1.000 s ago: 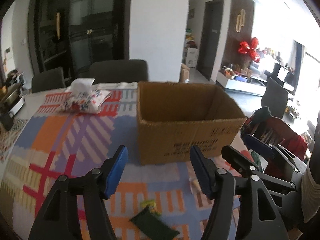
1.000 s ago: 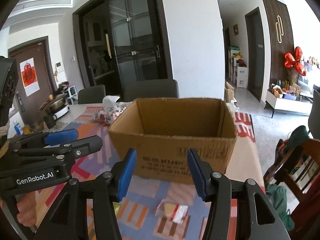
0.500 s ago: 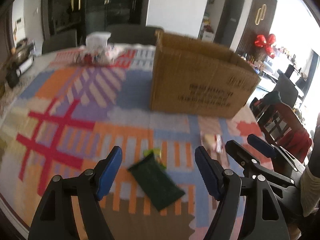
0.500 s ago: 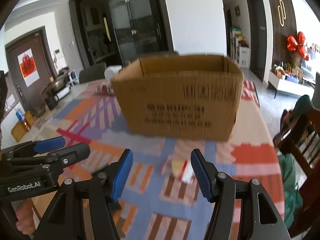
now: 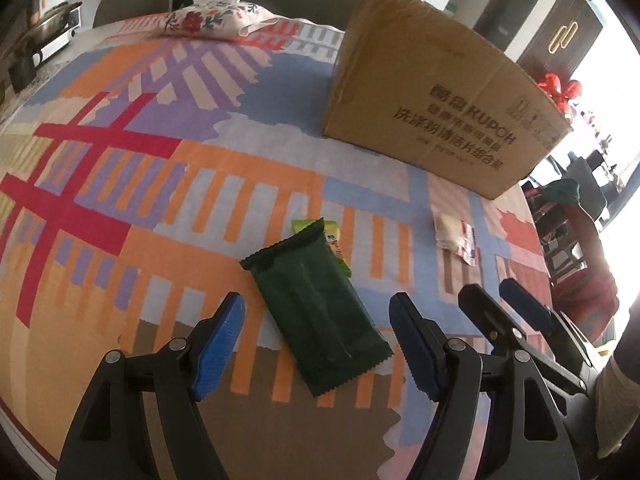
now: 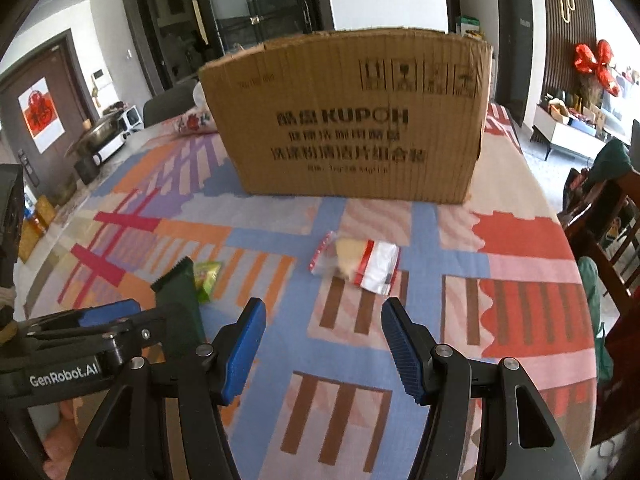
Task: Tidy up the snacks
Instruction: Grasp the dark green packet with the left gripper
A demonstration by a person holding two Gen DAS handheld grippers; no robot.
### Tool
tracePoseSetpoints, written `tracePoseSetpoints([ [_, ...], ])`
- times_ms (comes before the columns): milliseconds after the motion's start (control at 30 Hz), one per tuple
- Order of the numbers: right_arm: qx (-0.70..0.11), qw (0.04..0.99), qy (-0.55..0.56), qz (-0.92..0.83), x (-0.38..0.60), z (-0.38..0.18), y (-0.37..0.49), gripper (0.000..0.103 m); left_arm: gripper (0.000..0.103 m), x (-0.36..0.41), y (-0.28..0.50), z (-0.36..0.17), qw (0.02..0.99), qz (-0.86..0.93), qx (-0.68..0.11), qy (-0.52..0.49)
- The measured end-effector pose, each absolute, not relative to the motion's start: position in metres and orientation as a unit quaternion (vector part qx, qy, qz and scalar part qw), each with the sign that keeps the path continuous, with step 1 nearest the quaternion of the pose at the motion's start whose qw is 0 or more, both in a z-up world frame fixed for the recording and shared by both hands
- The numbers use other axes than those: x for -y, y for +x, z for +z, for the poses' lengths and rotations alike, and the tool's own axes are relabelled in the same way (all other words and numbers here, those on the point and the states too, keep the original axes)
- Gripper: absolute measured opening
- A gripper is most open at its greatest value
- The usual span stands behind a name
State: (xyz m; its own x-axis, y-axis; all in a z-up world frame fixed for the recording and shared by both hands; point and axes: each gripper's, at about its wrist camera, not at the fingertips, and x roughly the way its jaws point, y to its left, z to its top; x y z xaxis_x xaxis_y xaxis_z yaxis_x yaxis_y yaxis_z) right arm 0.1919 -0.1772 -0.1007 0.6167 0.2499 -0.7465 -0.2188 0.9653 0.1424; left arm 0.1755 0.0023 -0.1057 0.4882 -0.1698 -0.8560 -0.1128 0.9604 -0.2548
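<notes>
A dark green snack packet (image 5: 316, 308) lies on the patterned tablecloth, over a small light green packet (image 5: 334, 240). My left gripper (image 5: 320, 344) is open, low over the dark packet's near end. A clear packet with a pale cake (image 6: 358, 262) lies ahead of my open, empty right gripper (image 6: 324, 348); it also shows in the left wrist view (image 5: 454, 234). A brown cardboard box (image 6: 348, 120) stands behind the snacks. The dark green packet (image 6: 180, 296) shows at left in the right wrist view, partly behind the left gripper.
A floral tissue pouch (image 5: 216, 16) lies at the table's far side. A pot and appliance (image 6: 100, 136) stand at the far left edge. Wooden chairs (image 6: 600, 216) stand to the right of the table. The table's edge curves close below both grippers.
Both grippers have dropped down and tilted toward the tabletop. The snacks now lie close in front of the open fingers, and the box top is out of view.
</notes>
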Motion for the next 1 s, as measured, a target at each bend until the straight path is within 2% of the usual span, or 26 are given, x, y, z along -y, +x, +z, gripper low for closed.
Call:
tracePoseSetpoints([
  [233,-0.428,0.894,0.020,0.132,0.176,-0.109,0.194,0.061,0.067,0.000,0.182,-0.116,0.846,-0.010,-0.512,-0.146],
  [633,-0.435,0.890,0.013,0.134,0.162,-0.110,0.196,0.061,0.043,-0.011,0.176,-0.117,0.856,-0.021,-0.495,-0.146],
  [733,-0.434,0.889,0.011,0.143,0.153,-0.108,0.195,0.061,0.031,-0.016,0.172,-0.112,0.864,-0.024,-0.485,-0.132],
  [767,-0.434,0.889,0.010,0.145,0.151,-0.107,0.194,0.061,0.021,-0.018,0.171,-0.110,0.866,-0.025,-0.482,-0.129],
  [933,-0.433,0.888,-0.006,0.155,0.132,-0.105,0.193,0.061,0.021,-0.026,0.170,-0.110,0.865,-0.055,-0.482,-0.129],
  [1000,-0.435,0.888,-0.011,0.150,0.129,-0.105,0.194,0.061,0.037,-0.025,0.168,-0.110,0.867,-0.059,-0.477,-0.133],
])
